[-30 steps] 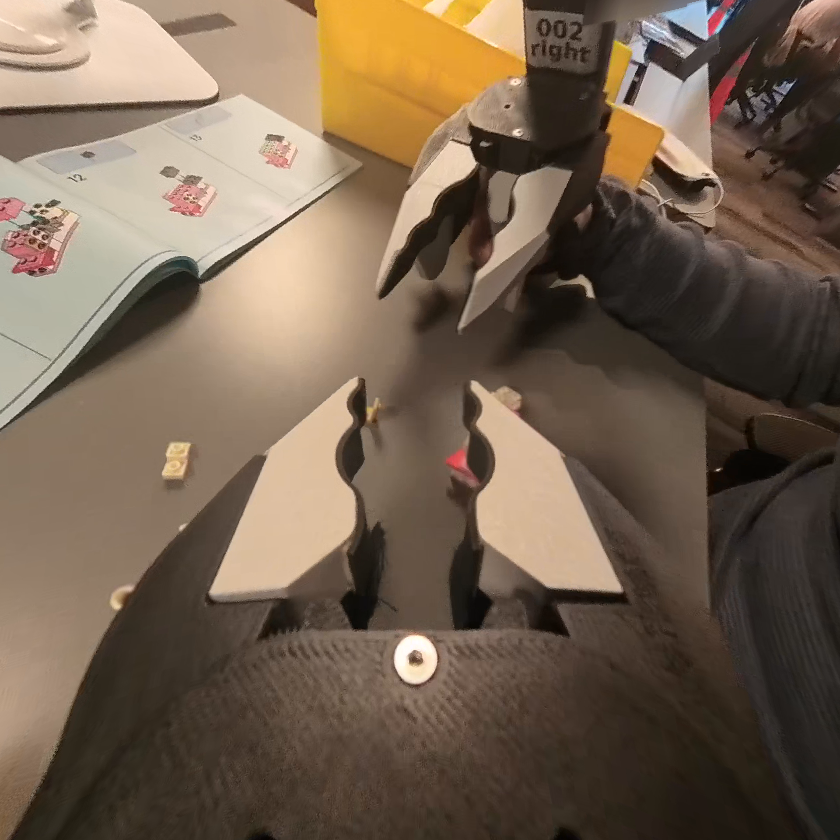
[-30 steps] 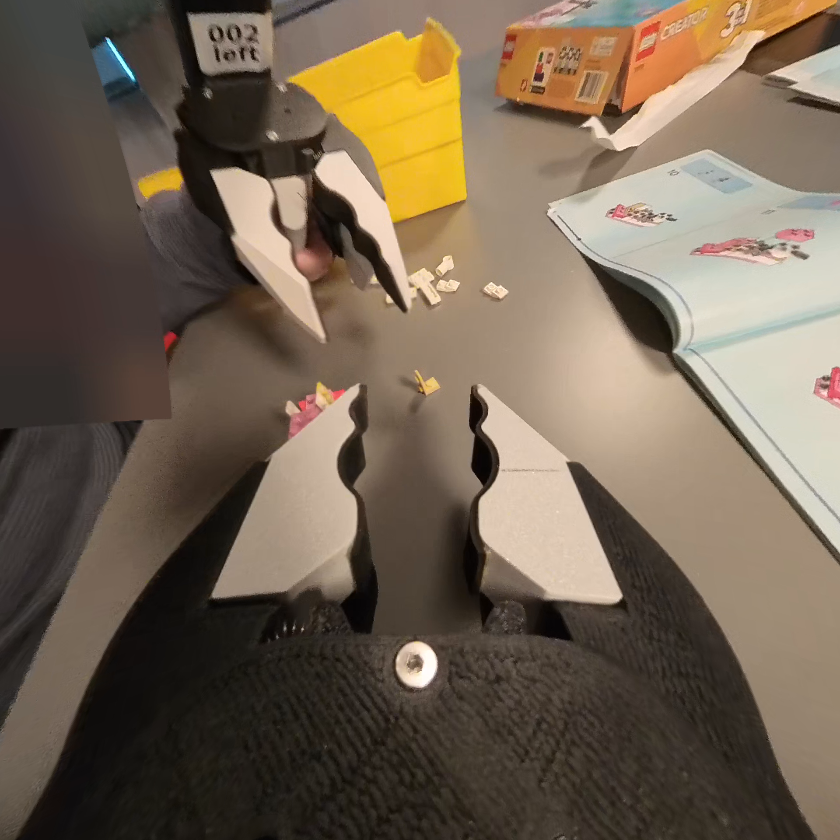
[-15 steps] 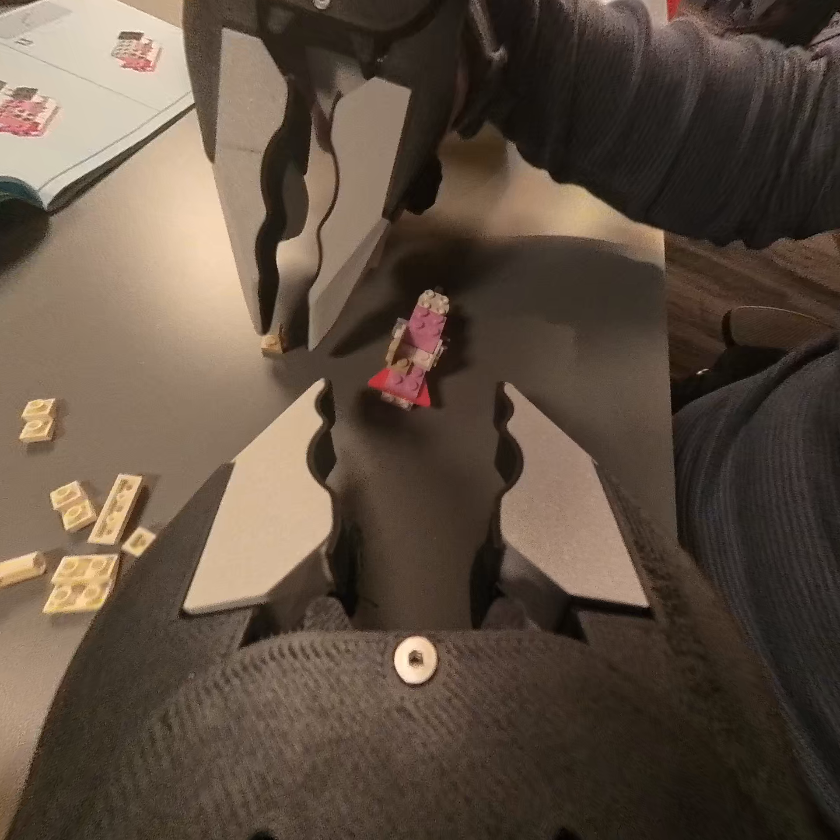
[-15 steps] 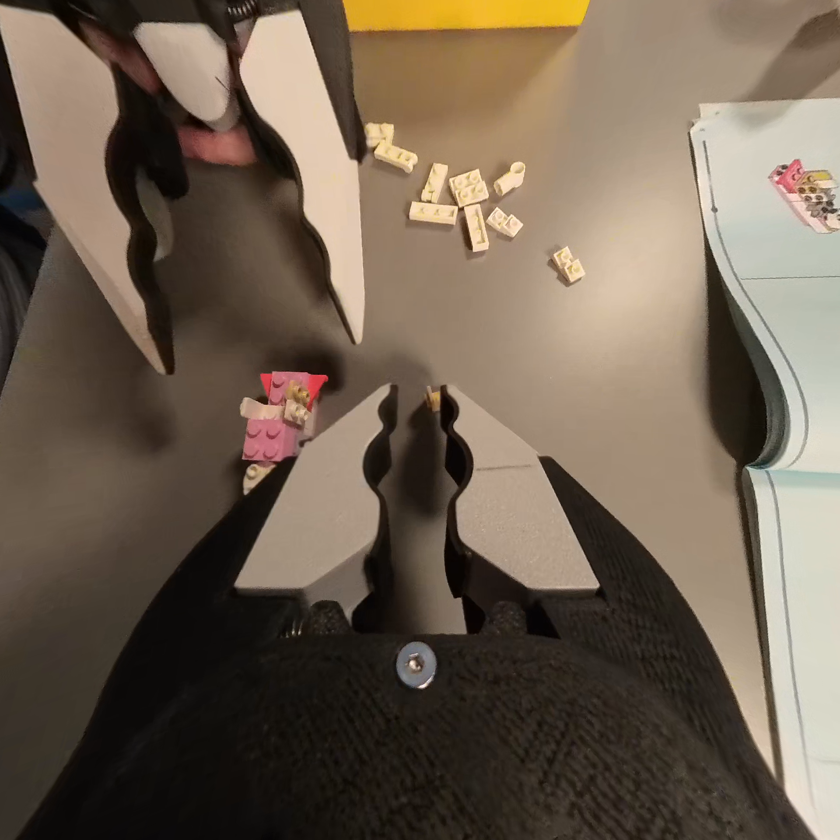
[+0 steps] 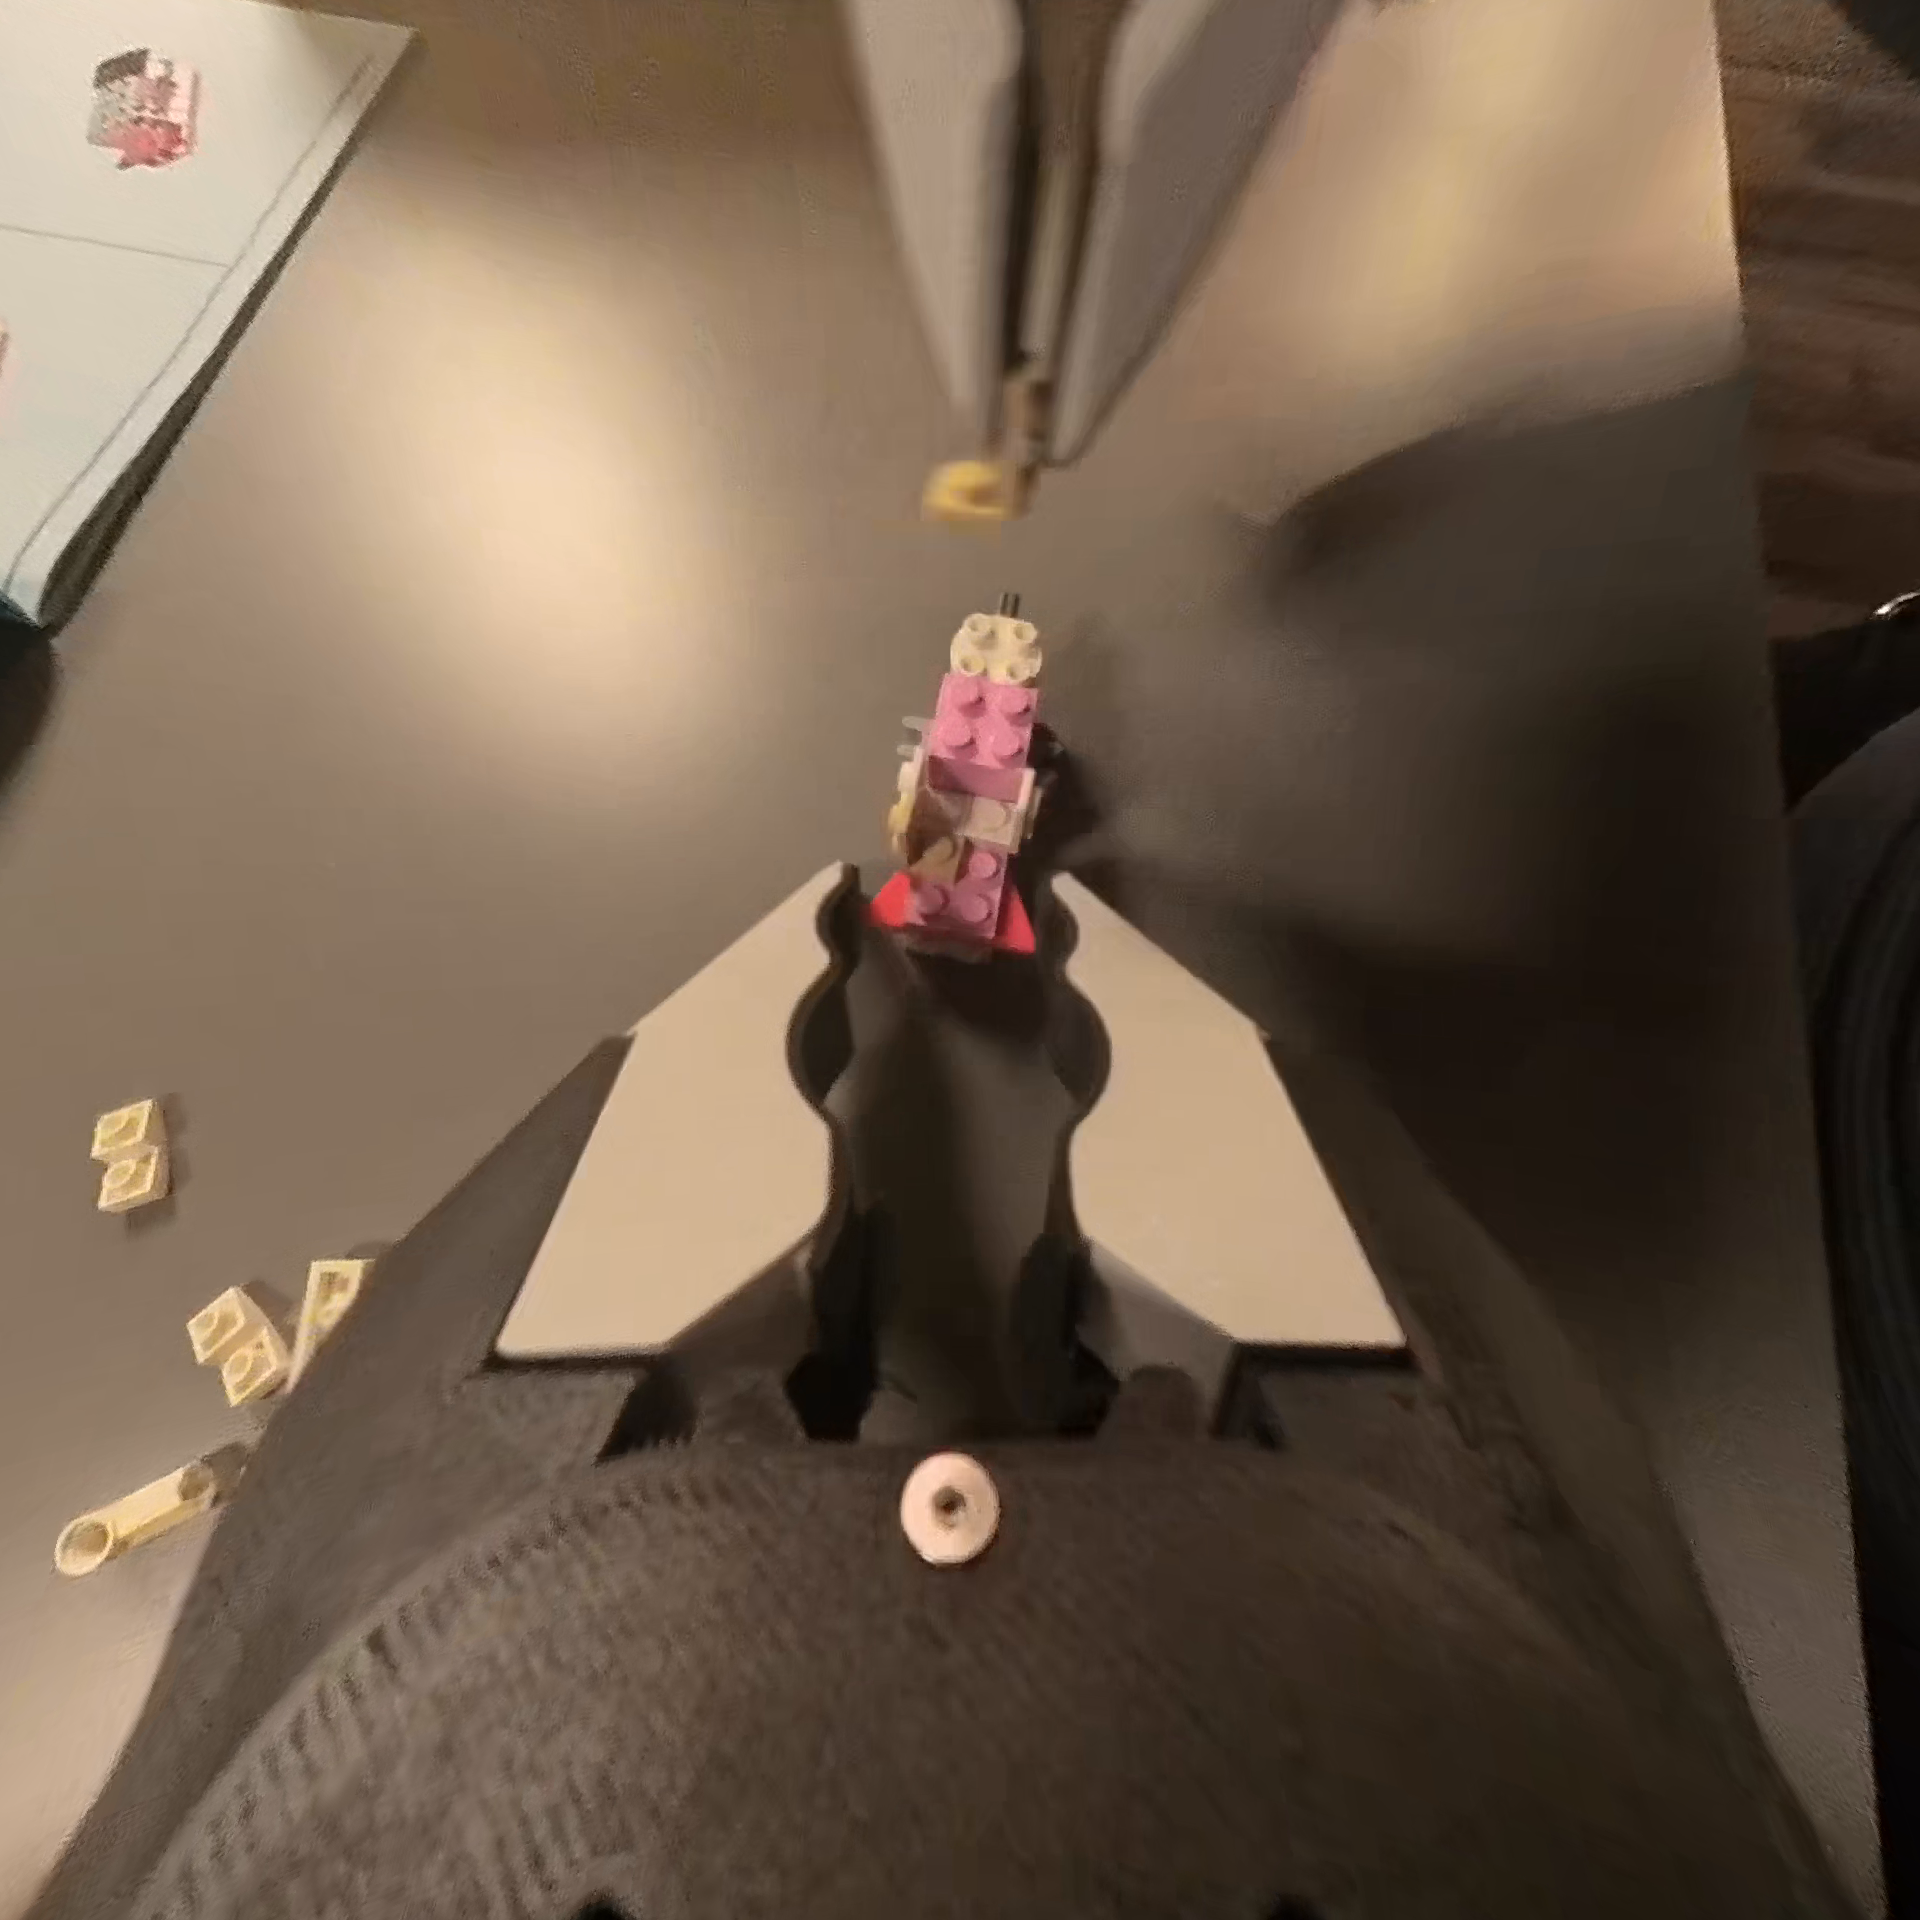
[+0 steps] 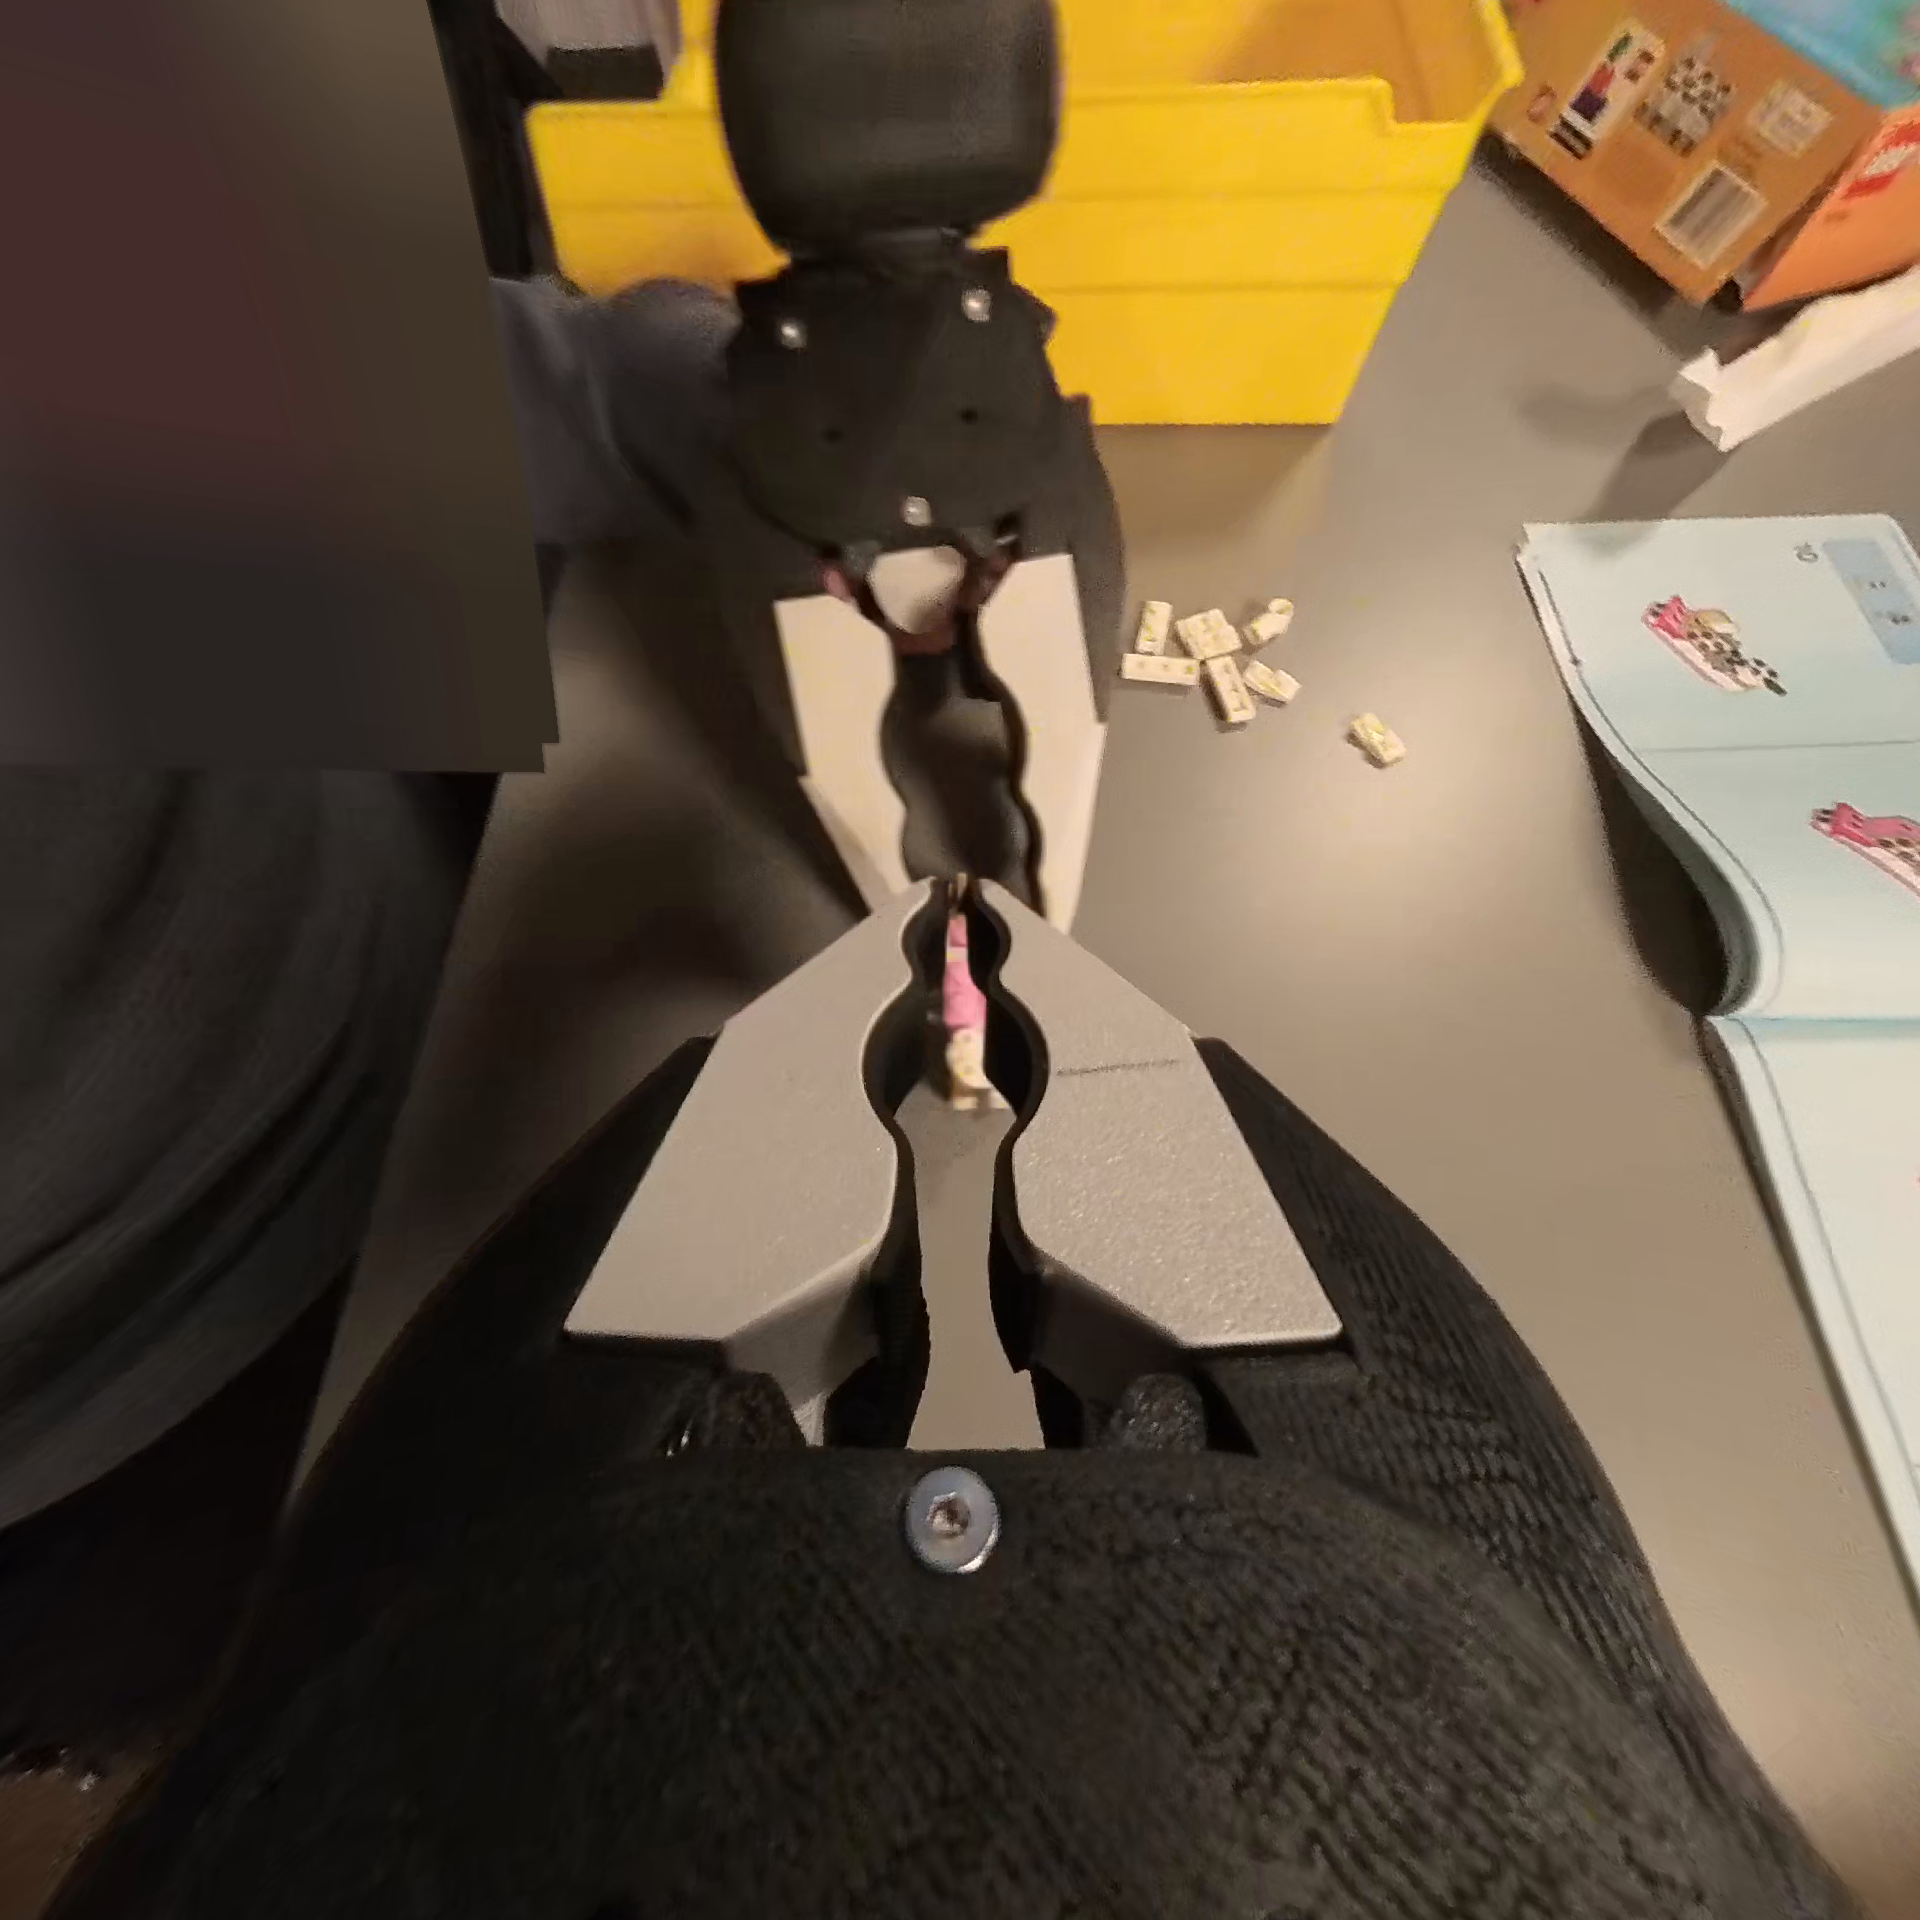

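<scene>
**A:** Between the fingertips of the left hand-held gripper [image 5: 956,914]: pink brick model [image 5: 977,790]. The jaws are partly closed, with both pads against its red-winged base.

**B:** Why the base?

**A:** My reading is that this hold leaves the studded length sticking out ahead, bare. Can't tell if it's lifted off the surface [image 5: 520,623].

**B:** Right hand-held gripper [image 5: 1023,457]?

**A:** Just ahead of the model's cream tip, pointing back at it. The jaws are pinched on a small tan piece [image 5: 971,490], gripped by one edge so most of it hangs clear. It isn't touching the model.

**B:** Surroundings?

**A:** Loose cream pieces [image 5: 239,1340] left of the left gripper. An open booklet [image 5: 156,260] lies farther ahead-left.
</scene>
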`<control>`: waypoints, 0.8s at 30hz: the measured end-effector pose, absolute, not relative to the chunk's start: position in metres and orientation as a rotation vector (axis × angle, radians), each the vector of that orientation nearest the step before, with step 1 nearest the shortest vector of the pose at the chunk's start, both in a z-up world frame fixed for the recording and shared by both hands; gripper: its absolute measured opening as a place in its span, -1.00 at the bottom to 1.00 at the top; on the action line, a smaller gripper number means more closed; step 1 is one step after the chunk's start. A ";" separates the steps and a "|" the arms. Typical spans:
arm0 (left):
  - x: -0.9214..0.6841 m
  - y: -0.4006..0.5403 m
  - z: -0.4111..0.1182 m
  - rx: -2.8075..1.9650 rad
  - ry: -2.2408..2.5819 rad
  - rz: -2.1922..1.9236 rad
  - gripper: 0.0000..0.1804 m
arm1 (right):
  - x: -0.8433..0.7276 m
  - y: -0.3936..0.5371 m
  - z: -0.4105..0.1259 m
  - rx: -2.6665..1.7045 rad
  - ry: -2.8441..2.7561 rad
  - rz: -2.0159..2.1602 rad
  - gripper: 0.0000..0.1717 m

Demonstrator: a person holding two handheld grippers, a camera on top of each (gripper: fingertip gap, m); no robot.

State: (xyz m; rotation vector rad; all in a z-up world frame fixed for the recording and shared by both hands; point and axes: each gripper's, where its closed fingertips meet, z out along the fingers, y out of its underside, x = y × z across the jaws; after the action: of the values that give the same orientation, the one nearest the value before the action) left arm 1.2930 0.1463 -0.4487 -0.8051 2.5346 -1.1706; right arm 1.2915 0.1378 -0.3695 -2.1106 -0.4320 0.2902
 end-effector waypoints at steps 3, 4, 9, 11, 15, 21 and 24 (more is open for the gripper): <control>1.293 0.146 -0.449 -0.781 2.502 -1.129 -0.65 | 1.273 0.134 -0.374 -2.117 -0.470 0.267 -0.99; 1.292 0.145 -0.449 -0.783 2.502 -1.130 -0.64 | 1.268 0.134 -0.376 -2.121 -0.482 0.260 -0.99; 1.290 0.141 -0.449 -0.885 2.504 -1.165 -0.65 | 1.257 0.136 -0.392 -2.171 -0.536 0.168 -0.99; 1.292 0.140 -0.449 -0.932 2.493 -1.178 -0.65 | 1.258 0.135 -0.396 -2.190 -0.538 0.148 -0.98; 1.294 0.140 -0.449 -0.955 2.470 -1.157 -0.29 | 1.262 0.132 -0.397 -2.187 -0.504 0.146 -0.98; 1.290 0.140 -0.449 -0.888 2.511 -1.177 -0.40 | 1.265 0.130 -0.399 -2.192 -0.500 0.103 -0.99; 1.291 0.141 -0.448 -0.921 2.509 -1.206 -0.62 | 1.268 0.131 -0.396 -2.181 -0.497 0.085 -0.99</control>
State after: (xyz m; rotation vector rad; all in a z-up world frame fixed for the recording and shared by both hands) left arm 1.2910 0.1413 -0.4476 -0.9213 2.5094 -1.2060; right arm 1.2676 0.1315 -0.3955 -2.1812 -0.4967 0.0848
